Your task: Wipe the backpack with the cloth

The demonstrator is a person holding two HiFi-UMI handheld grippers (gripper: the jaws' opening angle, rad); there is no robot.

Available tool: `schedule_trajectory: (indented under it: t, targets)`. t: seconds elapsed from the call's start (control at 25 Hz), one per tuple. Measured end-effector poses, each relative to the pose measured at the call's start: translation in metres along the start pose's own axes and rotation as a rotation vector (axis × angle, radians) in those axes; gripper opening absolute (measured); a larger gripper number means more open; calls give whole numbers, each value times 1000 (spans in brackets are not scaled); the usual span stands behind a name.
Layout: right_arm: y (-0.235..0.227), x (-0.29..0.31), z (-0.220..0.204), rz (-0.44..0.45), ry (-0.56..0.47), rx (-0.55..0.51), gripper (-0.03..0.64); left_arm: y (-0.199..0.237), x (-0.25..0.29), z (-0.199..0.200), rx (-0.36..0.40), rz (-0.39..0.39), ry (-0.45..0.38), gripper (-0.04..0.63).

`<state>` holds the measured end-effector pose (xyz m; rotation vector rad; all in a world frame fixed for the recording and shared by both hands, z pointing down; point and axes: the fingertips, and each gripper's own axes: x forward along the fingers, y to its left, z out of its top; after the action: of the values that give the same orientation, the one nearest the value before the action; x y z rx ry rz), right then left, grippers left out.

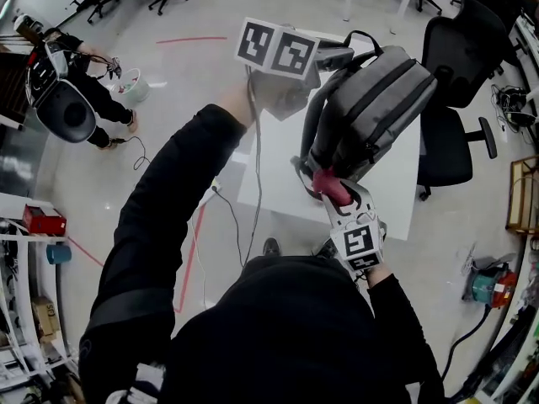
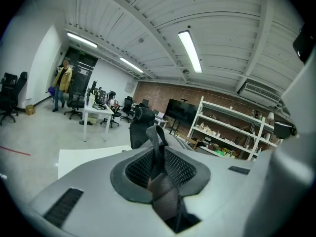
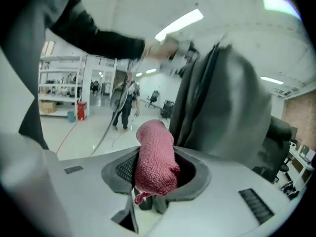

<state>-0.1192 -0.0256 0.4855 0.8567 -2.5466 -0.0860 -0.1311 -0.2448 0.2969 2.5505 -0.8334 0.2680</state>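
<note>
Left gripper (image 2: 159,171) jaws pinched shut on strap (image 2: 166,195), backpack (image 1: 370,112) held up above bench (image 1: 397,199). Right gripper (image 3: 152,184) jaws clamp pink cloth (image 3: 154,154) near its bottom. Wiping probably mostly left.

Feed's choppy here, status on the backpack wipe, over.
Left gripper shut on strap, backpack held upright over white table. Right gripper shut on pink cloth beside backpack's lower end, contact unclear. No obstruction seen.
</note>
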Motion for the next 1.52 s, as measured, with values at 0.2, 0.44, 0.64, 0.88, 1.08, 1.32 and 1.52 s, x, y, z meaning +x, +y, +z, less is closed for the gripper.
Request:
schedule_trajectory:
  t: [0.2, 0.44, 0.64, 0.88, 1.08, 1.32, 1.52]
  targets:
    - [-62, -93, 174, -198, -472, 137, 140, 13, -12, 3, -28, -14, -23, 77]
    - [-102, -87, 131, -318, -430, 212, 140, 24, -10, 3, -58, 11, -37, 77]
    - [-75, -54, 42, -308, -208, 190, 140, 26, -1, 2, -45, 54, -30, 77]
    - [-51, -15, -57, -228, 54, 188, 140, 31, 5, 0, -51, 96, -31, 77]
    - [-24, 2, -169, -139, 299, 219, 140, 35, 5, 2, -58, 120, -34, 77]
    - [-13, -10, -232, -53, 424, 424, 140, 36, 4, 1, -81, 130, -54, 77]
    - [-37, -22, -157, -34, 244, 397, 140, 38, 5, -1, -112, 146, -82, 77]
